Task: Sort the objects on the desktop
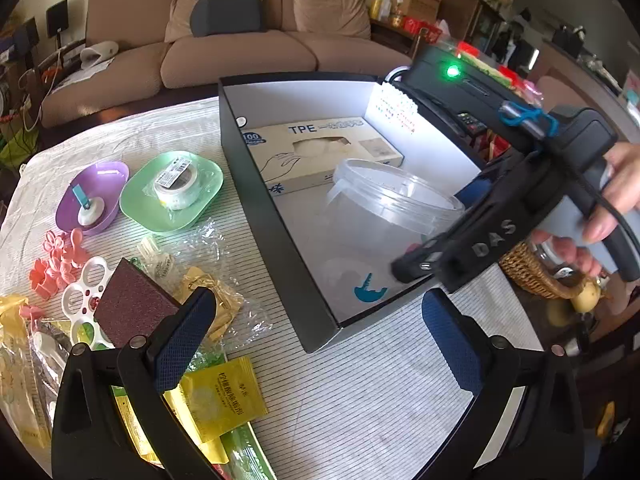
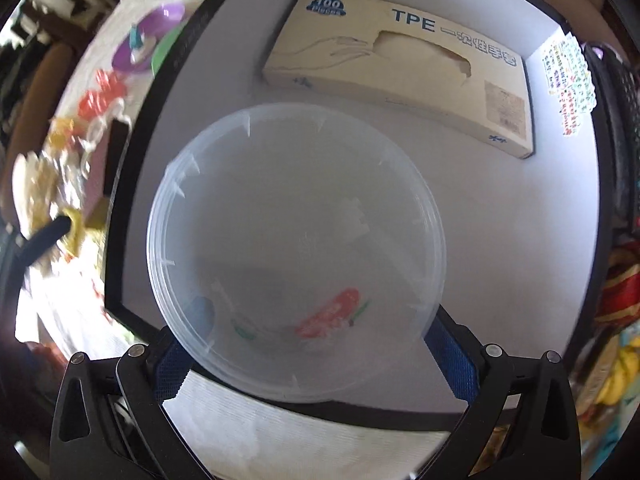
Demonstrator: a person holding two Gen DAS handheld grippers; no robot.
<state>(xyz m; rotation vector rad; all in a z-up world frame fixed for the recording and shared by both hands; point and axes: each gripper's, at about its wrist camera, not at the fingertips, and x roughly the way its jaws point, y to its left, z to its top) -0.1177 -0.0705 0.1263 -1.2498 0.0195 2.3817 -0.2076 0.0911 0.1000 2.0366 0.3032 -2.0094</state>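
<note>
I hold the clear tub (image 2: pixel 296 252) clamped in my right claw (image 2: pixel 316 356) over the black box (image 1: pixel 276 240), glove carton (image 2: pixel 400 76) at its 12 o'clock; placing step, next calls for lowering and release, while my left claw (image 1: pixel 320 344) hangs apart over the table (image 1: pixel 360 380).

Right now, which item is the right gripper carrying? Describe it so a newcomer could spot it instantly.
Find the black storage box with the white interior on the striped tablecloth. Above its floor, the right gripper holds a clear plastic tub. Unlike the flat TPE glove box behind it, it is round, see-through and tilted.
</note>
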